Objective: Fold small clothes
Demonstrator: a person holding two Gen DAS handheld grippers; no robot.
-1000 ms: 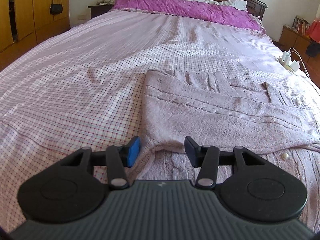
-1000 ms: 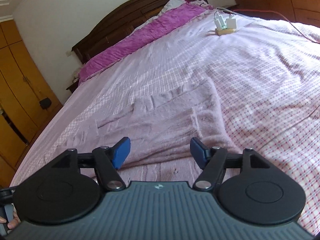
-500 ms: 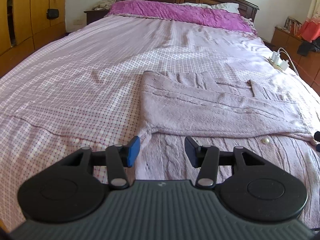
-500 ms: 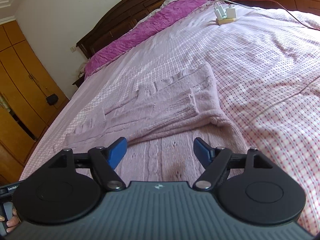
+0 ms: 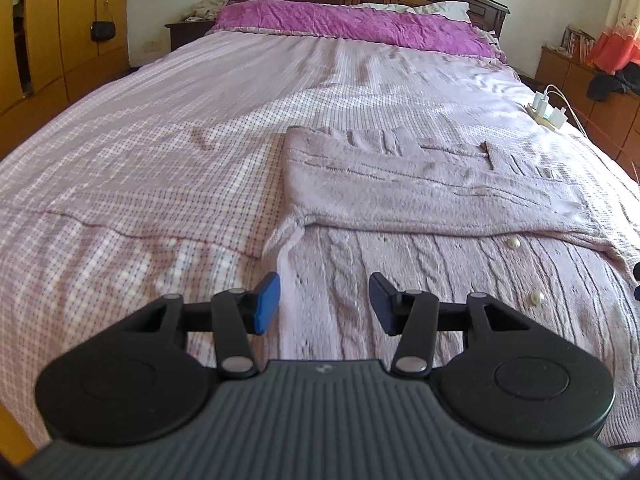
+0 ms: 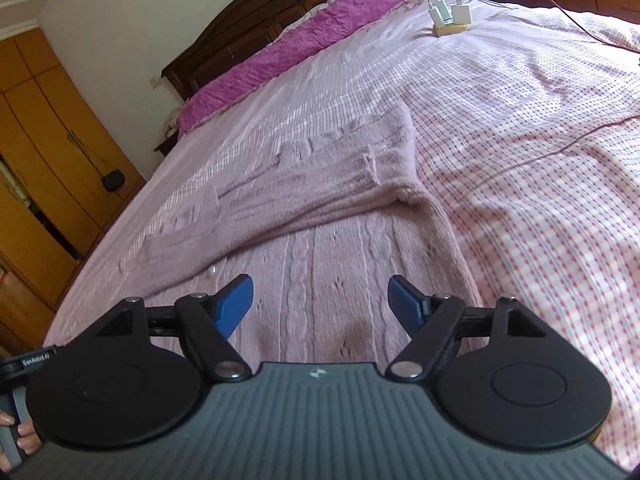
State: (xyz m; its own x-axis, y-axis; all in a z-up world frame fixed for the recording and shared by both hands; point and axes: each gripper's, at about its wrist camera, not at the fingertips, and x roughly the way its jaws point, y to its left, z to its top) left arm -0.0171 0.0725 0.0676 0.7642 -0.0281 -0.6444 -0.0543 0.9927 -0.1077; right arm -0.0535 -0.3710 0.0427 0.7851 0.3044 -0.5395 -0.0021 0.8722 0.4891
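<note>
A pale lilac knitted cardigan (image 5: 420, 192) lies flat on the bed, its far part folded over onto the cable-knit near part, which has pearl buttons (image 5: 513, 243). It also shows in the right wrist view (image 6: 320, 208). My left gripper (image 5: 324, 302) is open and empty, over the cardigan's near left corner. My right gripper (image 6: 322, 304) is open and empty, over the near right part of the cardigan. Neither gripper touches the cloth.
The bed has a pink checked sheet (image 5: 140, 168), a magenta pillow (image 5: 352, 24) and a dark wooden headboard. A power strip with white chargers (image 5: 548, 114) lies near the bed's right edge; it also shows in the right wrist view (image 6: 450, 20). Wooden wardrobes (image 6: 36, 152) stand left.
Both grippers have drawn back toward the near edge of the bed, away from the folded edge. More of the cable-knit front now shows ahead of them. Both stay open.
</note>
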